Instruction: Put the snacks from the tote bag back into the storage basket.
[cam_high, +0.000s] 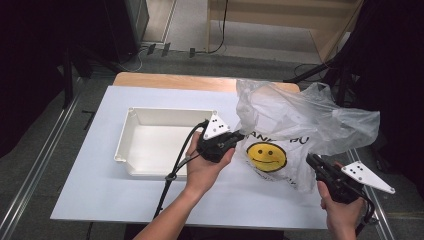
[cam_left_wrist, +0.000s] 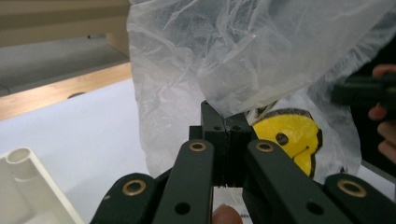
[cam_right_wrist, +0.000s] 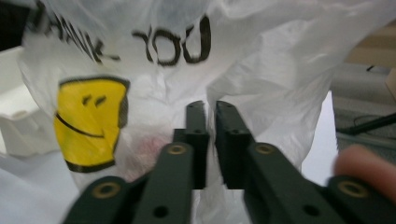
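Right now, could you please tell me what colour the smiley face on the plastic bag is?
Yellow with black outline and features, on the plastic bag; the smiley face shows best in the right gripper view.

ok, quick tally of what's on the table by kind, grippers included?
Plastic bag with smiley face: 1
White tray: 1
Grippers: 2, left gripper and right gripper
Total: 4
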